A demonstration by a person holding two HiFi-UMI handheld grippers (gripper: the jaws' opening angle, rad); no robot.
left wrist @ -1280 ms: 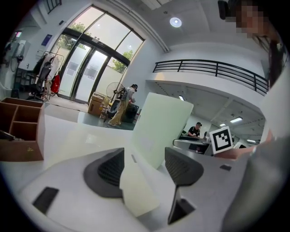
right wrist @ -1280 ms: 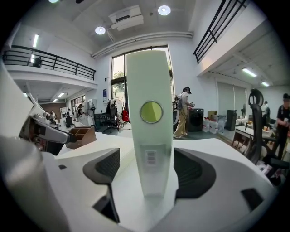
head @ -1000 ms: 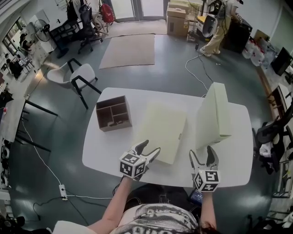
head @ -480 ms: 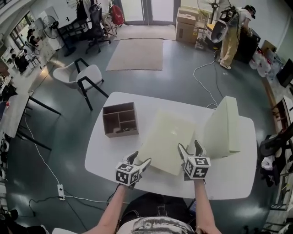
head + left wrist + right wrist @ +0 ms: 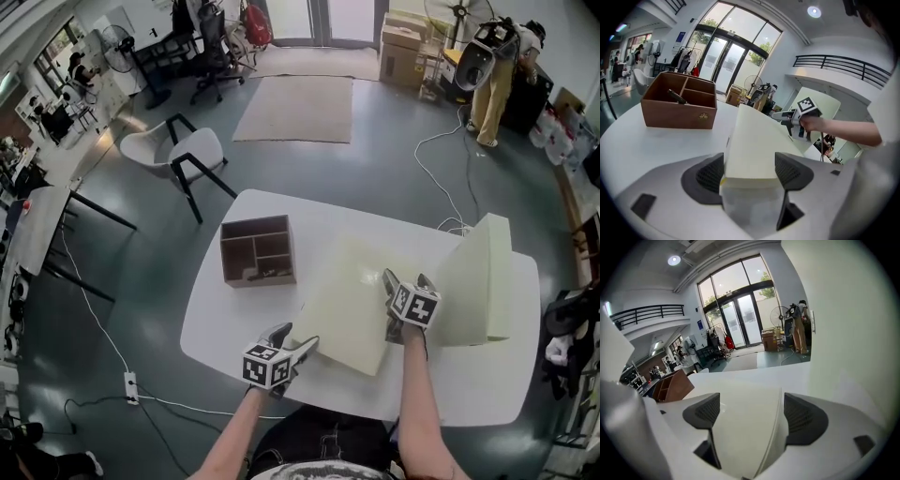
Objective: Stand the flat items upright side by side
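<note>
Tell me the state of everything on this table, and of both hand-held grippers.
Cream rectangular slab: lying flat.
Second cream slab: standing upright.
Brown wooden divided box: upright, open-topped.
Left hand-held gripper: open, jaws just opening, slab corner between them.
Right hand-held gripper: open, jaws just opening, slab edge between them.

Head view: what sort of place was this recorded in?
Probably an open workshop or lab space, not a home: stacked cardboard boxes by glass doors, office chairs, and a cable trailing over the bare floor.
</note>
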